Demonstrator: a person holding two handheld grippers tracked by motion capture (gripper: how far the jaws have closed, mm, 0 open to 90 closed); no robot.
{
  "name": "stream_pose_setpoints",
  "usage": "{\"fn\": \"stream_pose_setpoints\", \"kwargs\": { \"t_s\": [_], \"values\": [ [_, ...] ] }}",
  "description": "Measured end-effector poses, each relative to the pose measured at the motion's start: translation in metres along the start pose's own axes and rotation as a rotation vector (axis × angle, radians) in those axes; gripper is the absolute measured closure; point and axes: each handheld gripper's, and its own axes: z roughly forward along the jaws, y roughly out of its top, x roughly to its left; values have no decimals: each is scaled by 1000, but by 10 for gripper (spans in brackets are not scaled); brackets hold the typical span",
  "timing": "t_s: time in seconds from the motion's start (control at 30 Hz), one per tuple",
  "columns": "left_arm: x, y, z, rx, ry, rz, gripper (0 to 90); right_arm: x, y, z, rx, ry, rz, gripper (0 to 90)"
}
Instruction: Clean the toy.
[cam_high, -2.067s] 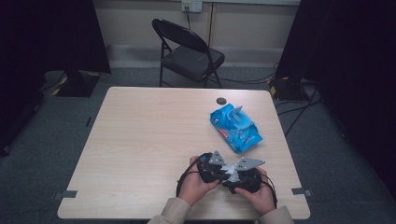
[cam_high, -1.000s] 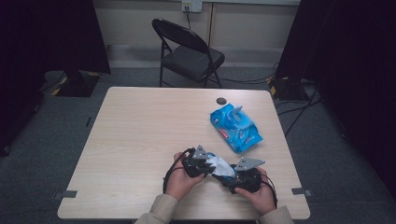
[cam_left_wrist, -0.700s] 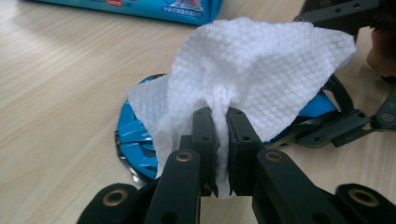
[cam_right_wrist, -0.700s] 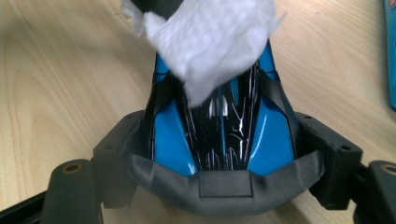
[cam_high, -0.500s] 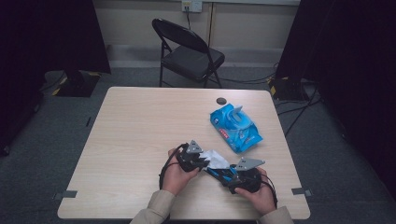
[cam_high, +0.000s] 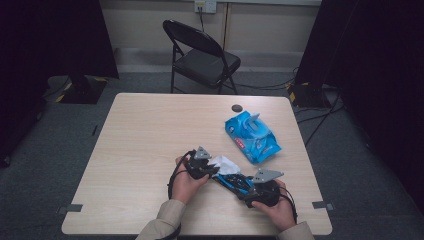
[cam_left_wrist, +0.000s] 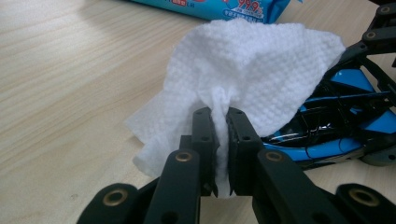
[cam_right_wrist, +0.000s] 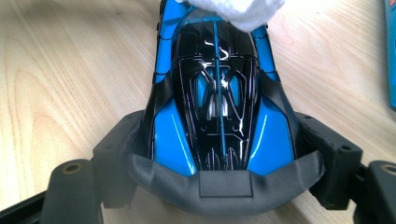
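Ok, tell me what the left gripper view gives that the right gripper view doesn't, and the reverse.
Left gripper view alone: the left gripper shut on a bunched white wipe, with the printed edge of the blue wipes pack behind it. Right gripper view alone: the right gripper clamped across the toy car, seen from above. Shared: wipe, car and wooden table.

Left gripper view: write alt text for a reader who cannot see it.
The left gripper has its two black jaws shut on a bunched white textured wet wipe, which drapes onto a shiny blue and black toy car. Both lie over a pale wooden table, with a blue wipes packet at the top edge.
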Motion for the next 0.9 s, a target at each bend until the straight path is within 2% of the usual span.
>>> {"fn": "stream_pose_setpoints", "kwargs": {
  "t_s": [0.33, 0.47, 0.53, 0.6, 0.67, 0.8, 0.9],
  "values": [
    [2, -2, 0, -15, -6, -19, 834, 0, 0, 0, 0, 0, 0, 245],
    [3, -1, -2, -7, 30, 5, 836, 0, 0, 0, -1, 0, -1, 245],
    [6, -3, -3, -11, 28, -15, 837, 0, 0, 0, 0, 0, 0, 245],
    [9, -5, -5, 17, 50, -12, 838, 0, 0, 0, 0, 0, 0, 245],
    [12, -11, -5, 31, 62, -28, 838, 0, 0, 0, 0, 0, 0, 245],
    [16, -16, -7, 14, 64, -60, 838, 0, 0, 0, 0, 0, 0, 245],
    [17, -15, -10, 25, 74, -47, 838, 0, 0, 0, 0, 0, 0, 245]
  ]
}}
